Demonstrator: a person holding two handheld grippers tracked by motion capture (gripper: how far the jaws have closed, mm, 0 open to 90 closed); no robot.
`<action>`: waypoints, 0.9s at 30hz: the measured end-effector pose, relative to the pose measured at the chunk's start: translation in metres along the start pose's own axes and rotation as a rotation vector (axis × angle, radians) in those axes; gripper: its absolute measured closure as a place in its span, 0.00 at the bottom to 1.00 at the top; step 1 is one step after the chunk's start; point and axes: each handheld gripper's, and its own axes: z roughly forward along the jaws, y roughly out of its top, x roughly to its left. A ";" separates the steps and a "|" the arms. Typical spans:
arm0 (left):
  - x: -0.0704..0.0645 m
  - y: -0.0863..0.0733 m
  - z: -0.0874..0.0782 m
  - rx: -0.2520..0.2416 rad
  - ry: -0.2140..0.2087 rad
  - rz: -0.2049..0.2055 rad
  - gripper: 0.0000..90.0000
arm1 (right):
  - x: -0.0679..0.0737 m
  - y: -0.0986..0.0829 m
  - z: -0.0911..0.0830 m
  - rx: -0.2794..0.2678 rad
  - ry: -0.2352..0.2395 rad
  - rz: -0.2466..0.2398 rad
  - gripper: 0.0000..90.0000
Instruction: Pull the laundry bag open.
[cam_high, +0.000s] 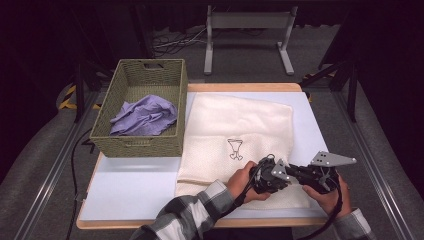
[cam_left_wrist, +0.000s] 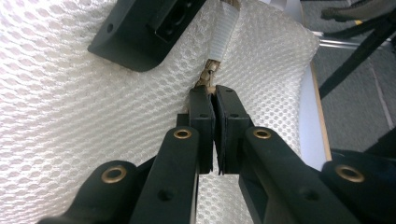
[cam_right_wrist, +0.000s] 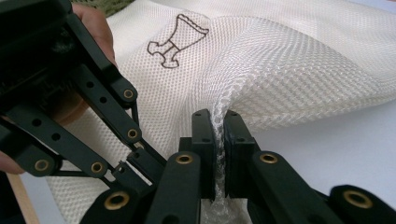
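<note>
A white mesh bag (cam_high: 240, 125) with a small dark emblem (cam_high: 235, 148) lies flat on the table. Both grippers meet at its front right corner. In the left gripper view, my left gripper (cam_left_wrist: 214, 91) is shut on the bronze zipper pull (cam_left_wrist: 208, 74) at the bag's edge. In the right gripper view, my right gripper (cam_right_wrist: 219, 116) is shut on a raised fold of the mesh (cam_right_wrist: 280, 60), just beside the left one. From above, the left gripper (cam_high: 280, 173) and right gripper (cam_high: 296, 171) nearly touch, each held by a hand.
A woven basket (cam_high: 140, 145) at the back left holds a crumpled purple cloth (cam_high: 145, 117). Bare pale tabletop (cam_high: 130, 185) lies in front of the basket. A grey metal stand (cam_high: 247, 20) is on the floor beyond the table.
</note>
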 end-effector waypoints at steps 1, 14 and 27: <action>0.001 0.000 0.000 0.002 -0.008 -0.006 0.97 | 0.001 -0.001 0.000 0.000 -0.017 -0.009 0.95; 0.008 -0.006 0.003 0.026 -0.039 -0.051 0.97 | 0.000 -0.005 0.002 0.017 -0.086 -0.042 0.96; 0.007 -0.005 0.007 0.017 -0.016 -0.059 0.97 | -0.002 -0.006 0.002 0.017 -0.060 -0.032 0.92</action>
